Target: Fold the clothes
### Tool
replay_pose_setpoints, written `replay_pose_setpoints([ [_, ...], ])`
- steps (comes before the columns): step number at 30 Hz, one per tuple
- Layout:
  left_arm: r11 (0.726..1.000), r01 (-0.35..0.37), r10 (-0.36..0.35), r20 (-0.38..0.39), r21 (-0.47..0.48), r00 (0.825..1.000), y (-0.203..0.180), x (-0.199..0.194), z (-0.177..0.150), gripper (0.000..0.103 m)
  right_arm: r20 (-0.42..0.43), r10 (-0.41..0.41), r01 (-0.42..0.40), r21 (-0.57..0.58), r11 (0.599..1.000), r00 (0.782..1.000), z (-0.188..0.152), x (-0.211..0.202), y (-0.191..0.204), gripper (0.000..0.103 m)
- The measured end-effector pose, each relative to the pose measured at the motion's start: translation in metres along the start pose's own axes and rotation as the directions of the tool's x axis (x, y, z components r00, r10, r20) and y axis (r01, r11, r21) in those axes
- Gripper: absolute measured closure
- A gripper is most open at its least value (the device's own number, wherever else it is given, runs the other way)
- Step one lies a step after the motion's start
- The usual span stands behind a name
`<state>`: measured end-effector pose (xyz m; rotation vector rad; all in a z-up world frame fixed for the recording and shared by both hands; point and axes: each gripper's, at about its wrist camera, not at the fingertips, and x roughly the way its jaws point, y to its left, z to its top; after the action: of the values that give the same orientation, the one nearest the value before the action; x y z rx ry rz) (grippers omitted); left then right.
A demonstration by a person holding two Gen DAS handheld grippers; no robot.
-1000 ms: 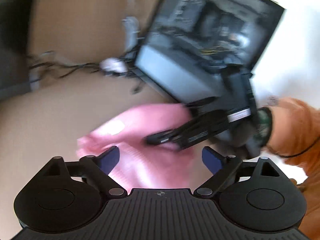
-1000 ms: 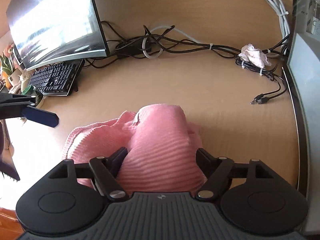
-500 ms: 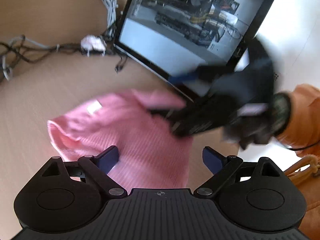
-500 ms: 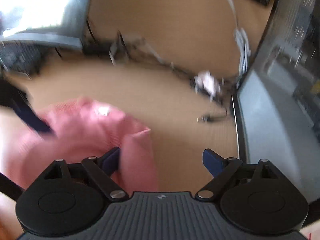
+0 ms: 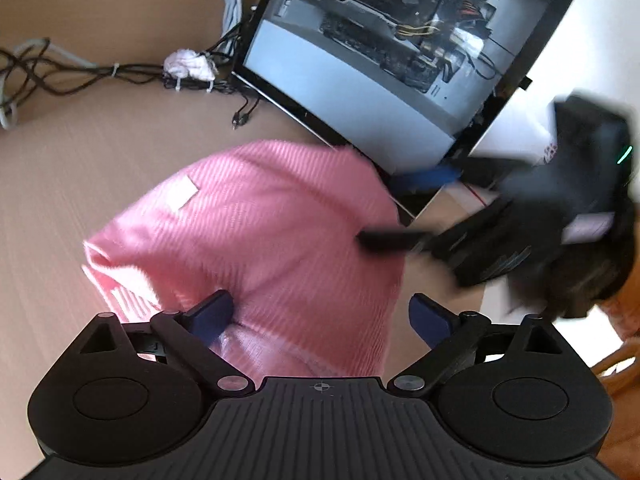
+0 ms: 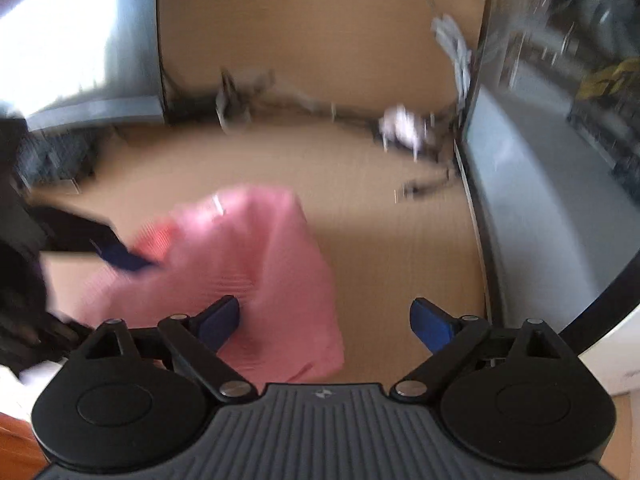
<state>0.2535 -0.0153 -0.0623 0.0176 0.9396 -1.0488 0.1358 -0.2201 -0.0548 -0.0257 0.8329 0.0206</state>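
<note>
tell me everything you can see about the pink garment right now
The pink garment is a ribbed knit, soft-looking, with a small white label showing on its upper side. It sits bunched and partly folded on the tan desk, close to the glass-sided computer case. The open left gripper hangs over its near edge, one pad against the cloth. The right gripper is open too, with its left finger at the fabric. Motion blur hides finer detail.

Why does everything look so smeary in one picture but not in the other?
Right wrist view: nearly all is streaked with motion blur, the pink garment, the cables and the PC case alike. Left wrist view: the garment and desk are fairly sharp, only the right gripper is smeared. Both bend straight edges, being fisheye.
</note>
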Motion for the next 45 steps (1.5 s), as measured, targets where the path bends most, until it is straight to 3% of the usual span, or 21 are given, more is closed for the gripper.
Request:
replay_pose_setpoints([
  [3,0.999,0.03,-0.03,-0.015,0.036,0.999,-0.001,-0.013,0.001,0.008,-0.029,0.023,-0.021,0.097,0.995,0.999,0.0,0.018,-0.015,0.0],
  [6,0.997,0.078,-0.078,0.04,0.017,0.996,0.012,-0.044,0.01,0.006,-0.013,0.057,-0.055,0.123,0.991,0.998,0.005,-0.008,-0.018,0.003],
  [10,0.996,-0.044,0.056,0.161,-0.078,0.985,0.042,-0.045,0.029,0.005,-0.022,0.206,-0.197,0.213,0.957,0.978,0.005,-0.035,-0.017,0.004],
  [11,0.99,-0.081,0.102,0.181,-0.118,0.978,0.05,-0.04,0.034,0.005,-0.04,0.261,-0.243,0.259,0.935,0.964,0.003,-0.033,-0.017,0.009],
  [13,0.976,-0.09,0.125,0.177,-0.196,0.976,0.066,-0.022,0.037,0.005,-0.096,0.358,-0.31,0.329,0.892,0.929,-0.001,-0.018,-0.011,0.02],
  [17,0.969,-0.112,0.141,0.122,-0.218,0.982,0.065,-0.001,0.021,0.007,-0.143,0.335,-0.287,0.276,0.917,0.931,0.008,0.015,-0.01,0.022],
  [22,0.949,-0.148,0.191,0.134,-0.28,0.972,0.047,-0.02,0.0,0.011,-0.072,0.233,-0.226,0.086,0.97,0.97,0.049,0.044,-0.008,0.02],
  [27,0.952,-0.204,0.234,0.112,-0.228,0.966,0.012,-0.031,-0.01,0.012,0.021,0.169,-0.166,-0.113,0.98,0.985,0.085,0.072,0.012,0.017],
  [29,0.94,-0.274,0.299,0.1,-0.204,0.949,-0.001,-0.034,-0.011,0.012,0.048,0.144,-0.134,-0.176,0.975,0.988,0.092,0.073,0.022,0.017],
  [33,0.883,-0.429,0.449,0.075,-0.189,0.891,-0.01,-0.042,-0.006,0.009,0.098,0.117,-0.094,-0.215,0.972,0.988,0.095,0.055,0.029,0.017],
  [38,0.826,-0.52,0.543,0.062,-0.218,0.837,-0.007,-0.063,-0.004,0.009,0.199,0.159,-0.135,-0.132,0.982,0.967,0.108,0.033,0.039,0.017],
  [40,0.812,-0.541,0.563,0.054,-0.219,0.824,-0.008,-0.072,-0.007,0.008,0.228,0.131,-0.111,-0.1,0.989,0.965,0.117,0.044,0.05,0.016],
  [42,0.802,-0.556,0.578,0.043,-0.218,0.815,-0.008,-0.079,-0.009,0.007,0.211,0.12,-0.11,-0.06,0.992,0.97,0.124,0.07,0.06,0.01],
  [45,0.784,-0.58,0.599,0.024,-0.222,0.801,-0.006,-0.088,-0.016,0.006,0.083,0.169,-0.16,-0.105,0.982,0.982,0.118,0.113,0.075,0.002],
])
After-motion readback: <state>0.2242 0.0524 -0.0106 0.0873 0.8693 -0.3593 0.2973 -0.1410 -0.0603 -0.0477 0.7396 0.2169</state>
